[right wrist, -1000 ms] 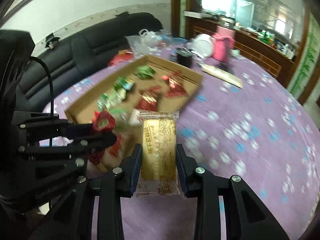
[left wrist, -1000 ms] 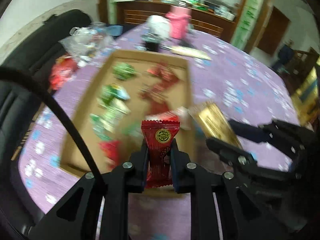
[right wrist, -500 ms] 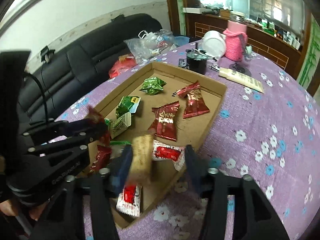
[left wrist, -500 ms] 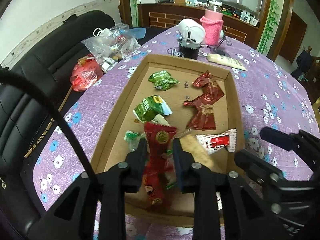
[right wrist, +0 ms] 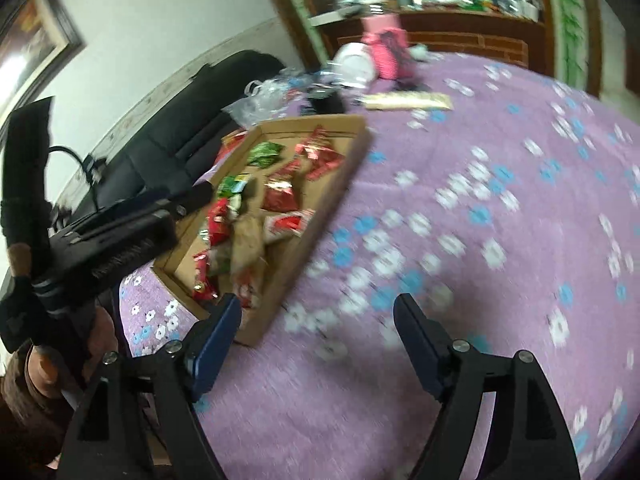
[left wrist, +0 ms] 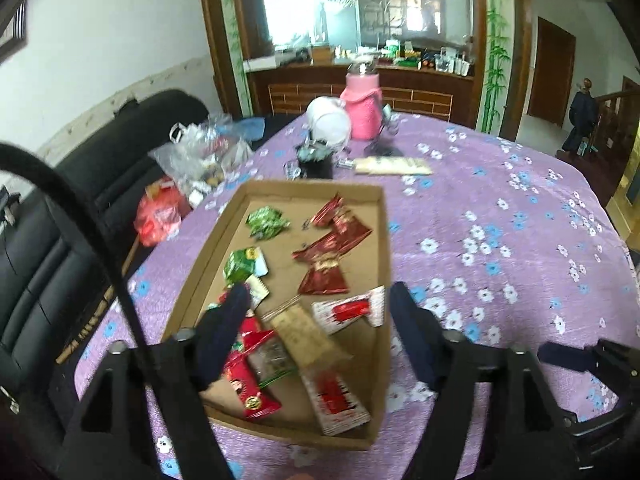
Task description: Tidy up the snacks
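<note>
On a round tabletop (left wrist: 500, 216) covered with a purple flowered cloth, a shallow cardboard tray (left wrist: 384, 248) is seen holding wrapped snacks. Green packets (left wrist: 266, 222) are gathered along its left side, dark red packets (left wrist: 332, 248) toward the far right, and a loose heap of red, white and tan wrappers (left wrist: 296, 344) lies at the near end. The left gripper (left wrist: 320, 316) is held above that near end, and its fingers have just been opening; nothing is gripped between them. The right gripper (right wrist: 318, 332) is held over bare cloth just to the right of the tray's near corner, its fingers likewise just opened and empty. The release step is judged to be finishing. To do it well, both grippers should be lifted clear with fingers kept wide, so no wrapper is dragged out. The near heap should then be sorted by colour, one packet taken at a time.
</note>
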